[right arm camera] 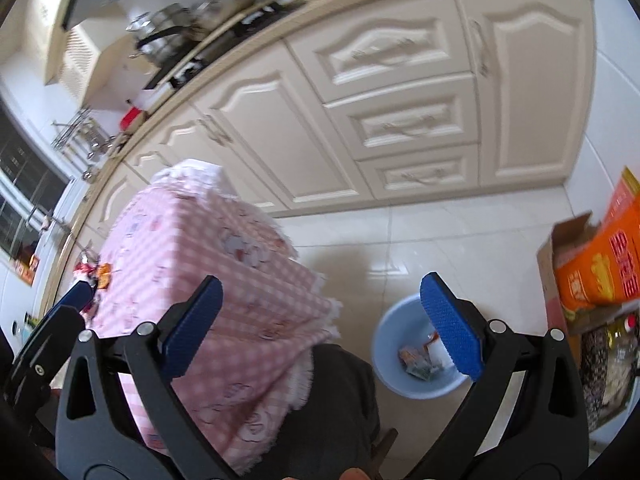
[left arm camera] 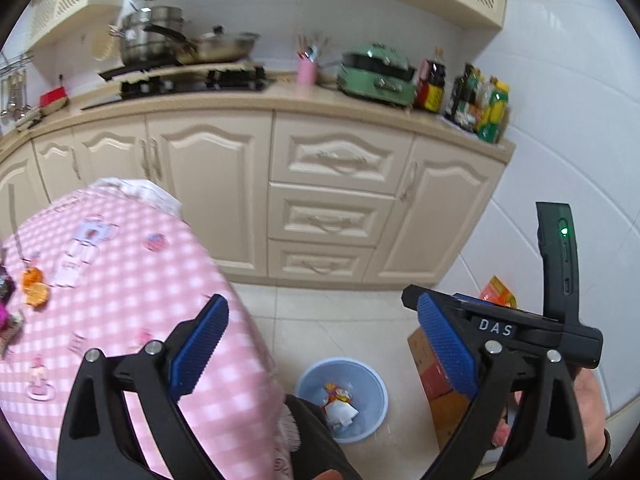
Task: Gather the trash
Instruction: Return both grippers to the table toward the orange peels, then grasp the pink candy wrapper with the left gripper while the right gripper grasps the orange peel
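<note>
A light blue trash bin (left arm camera: pixel 370 420) (right arm camera: pixel 390 364) stands on the floor beside the table and holds several wrappers (left arm camera: pixel 339 404) (right arm camera: pixel 416 360). My left gripper (left arm camera: pixel 324 340) hangs open and empty above the table's corner and the bin. My right gripper (right arm camera: pixel 322 320) is open and empty too, high over the bin; its body shows in the left wrist view (left arm camera: pixel 512 324). More wrappers (left arm camera: pixel 34 288) (right arm camera: pixel 96 274) lie on the far left part of the pink checked tablecloth (left arm camera: pixel 132 292) (right arm camera: pixel 224 300).
Cream kitchen cabinets (left arm camera: pixel 332 208) and a worktop with pots, a pink cup and bottles run along the back. Orange and brown cardboard boxes (right arm camera: pixel 592 272) (left arm camera: pixel 436 372) stand on the tiled floor right of the bin. A person's dark-clad leg (right arm camera: pixel 340 400) is below.
</note>
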`<state>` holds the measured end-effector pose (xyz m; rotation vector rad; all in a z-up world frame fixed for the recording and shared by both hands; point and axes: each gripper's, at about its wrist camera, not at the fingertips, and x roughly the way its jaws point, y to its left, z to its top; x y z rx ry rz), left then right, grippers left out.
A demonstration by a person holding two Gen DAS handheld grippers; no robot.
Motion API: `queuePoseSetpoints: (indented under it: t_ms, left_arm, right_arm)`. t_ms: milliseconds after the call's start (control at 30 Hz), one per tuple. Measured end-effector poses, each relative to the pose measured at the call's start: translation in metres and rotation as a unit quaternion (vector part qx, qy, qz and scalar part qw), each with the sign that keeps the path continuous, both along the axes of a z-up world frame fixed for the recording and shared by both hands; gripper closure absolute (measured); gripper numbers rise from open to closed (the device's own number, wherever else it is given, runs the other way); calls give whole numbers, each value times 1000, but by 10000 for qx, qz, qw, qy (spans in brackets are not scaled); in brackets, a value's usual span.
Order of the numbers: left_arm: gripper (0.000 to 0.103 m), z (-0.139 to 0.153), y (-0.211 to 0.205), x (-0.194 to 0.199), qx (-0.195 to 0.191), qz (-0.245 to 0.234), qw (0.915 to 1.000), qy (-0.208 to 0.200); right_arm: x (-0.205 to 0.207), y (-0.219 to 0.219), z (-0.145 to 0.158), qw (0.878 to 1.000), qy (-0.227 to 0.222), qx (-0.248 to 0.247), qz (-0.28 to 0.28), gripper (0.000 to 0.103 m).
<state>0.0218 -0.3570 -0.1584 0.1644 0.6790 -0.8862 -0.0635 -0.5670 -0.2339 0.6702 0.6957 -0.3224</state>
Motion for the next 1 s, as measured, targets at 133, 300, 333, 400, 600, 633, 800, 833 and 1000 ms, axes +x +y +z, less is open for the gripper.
queuePoseSetpoints:
  t_ms: [133, 300, 333, 400, 600, 633, 800, 833, 1000]
  left_arm:
    - [8, 21, 28, 6, -162, 255, 9993, -220]
    - [8, 46, 66, 16, -403, 564, 9967, -416]
    - [8, 50, 73, 18, -430, 620, 9961, -459]
    - [7, 58, 87, 22, -487, 723, 9947, -537]
    - [7, 75, 143, 29, -681, 1228, 9861, -892]
    - [7, 78, 155, 31, -693, 1374, 9831, -990]
    - [5, 76, 208, 46, -527, 1931, 9711, -1297]
    - [5, 76, 215, 51, -468, 1991, 9706, -1273]
    - [5, 64, 253, 81, -163, 2296, 9661, -1167]
  right_arm:
    - [18, 23, 23, 9993, -175, -152, 298, 6]
    - [40, 55, 49, 9966, -371, -344, 652, 6]
    - [45, 62, 54, 9958, -411, -376, 728, 6]
    - [54, 77, 63, 9941, -481, -439, 870, 6]
    - [83, 129, 90, 9851, -665, -722, 1413, 6]
    - [88, 137, 92, 9836, -674, -754, 1490, 6]
    - [125, 183, 99, 9750, -524, -927, 1948, 6]
    - [134, 193, 100, 9727, -493, -947, 2062, 6]
    - [175, 236, 102, 9605, -326, -1071, 2547, 6]
